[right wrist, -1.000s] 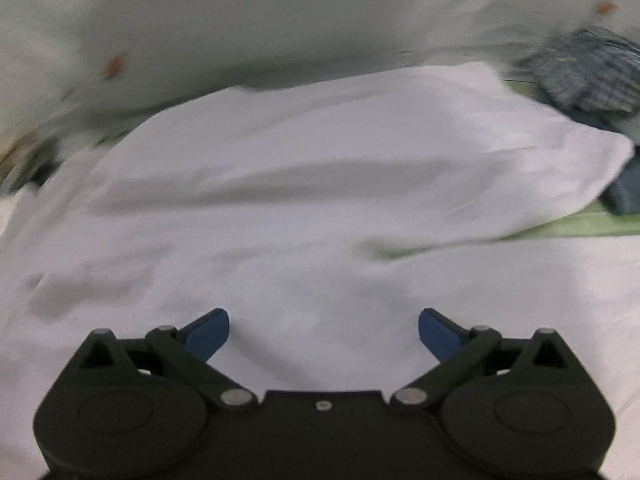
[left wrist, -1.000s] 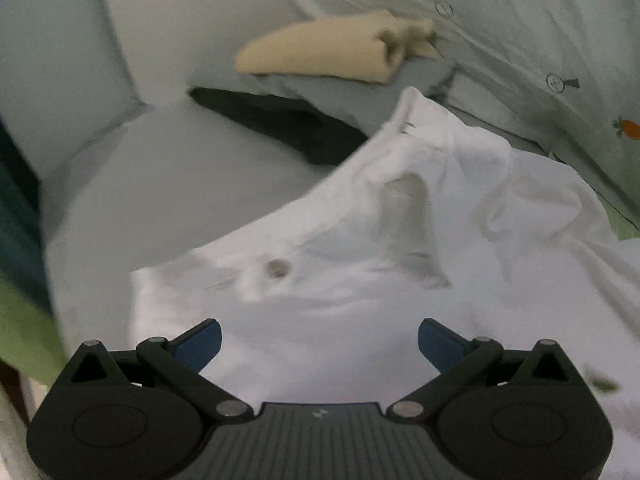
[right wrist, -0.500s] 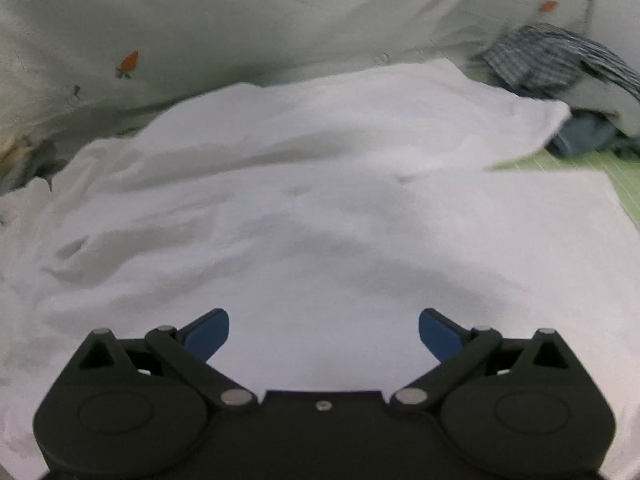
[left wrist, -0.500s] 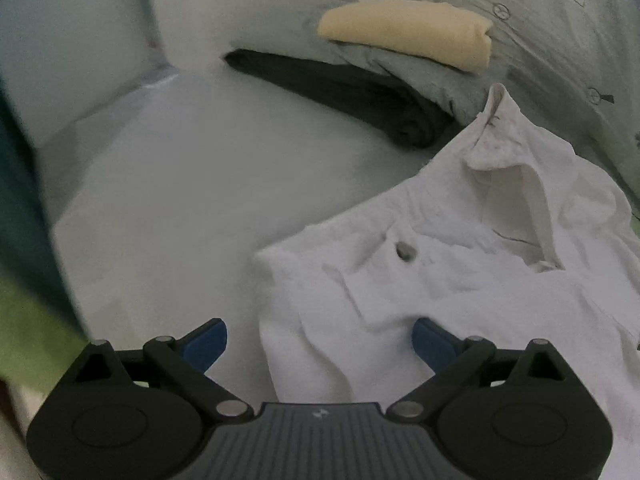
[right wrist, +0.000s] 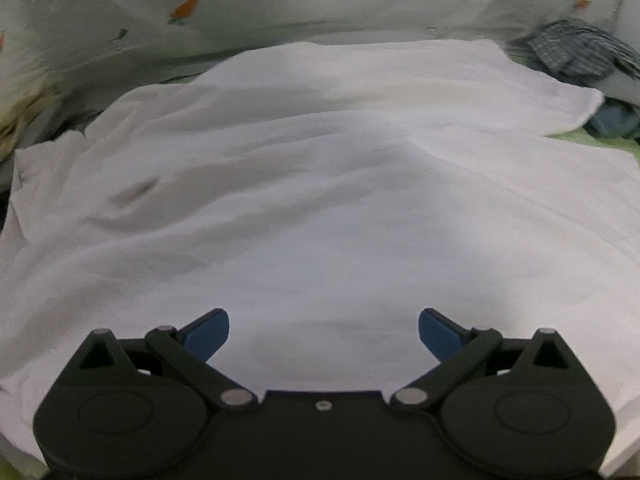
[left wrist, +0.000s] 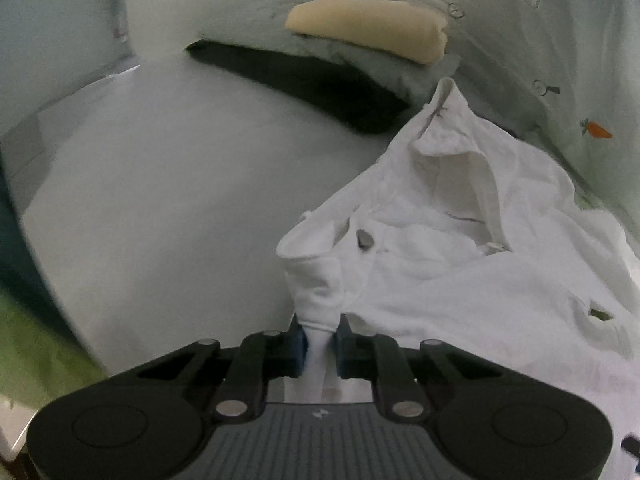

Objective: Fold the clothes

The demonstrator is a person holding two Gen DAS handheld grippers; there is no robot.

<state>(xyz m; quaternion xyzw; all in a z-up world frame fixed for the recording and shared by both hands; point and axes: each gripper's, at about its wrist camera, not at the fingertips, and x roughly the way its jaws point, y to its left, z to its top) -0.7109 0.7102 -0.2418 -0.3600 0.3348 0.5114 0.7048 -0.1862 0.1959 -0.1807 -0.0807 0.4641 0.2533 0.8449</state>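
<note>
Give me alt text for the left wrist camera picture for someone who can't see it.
The left hand-held gripper pinches a bunched corner of a white garment lying crumpled on a pale surface. Behind it sits a stack of folded clothes: cream on grey on black.

We see the left gripper (left wrist: pixel 322 344) with its blue pads, wide apart a second ago, now closed on a bunched fold at the edge of the crumpled white cotton garment (left wrist: pixel 460 264); its jaws have just been closing, and cloth is pinched between them. In the left wrist view the garment's corner now sits at the pads instead of ahead of them, and more bare pale grey sheet (left wrist: pixel 168 200) shows to its left. The folded cream cloth (left wrist: pixel 368 32) and the dark folded garment (left wrist: pixel 312 84) beneath it now lie nearer the top centre. In the right wrist view the blue checked clothing (right wrist: pixel 576 48) shows more fully at the upper right.
</note>
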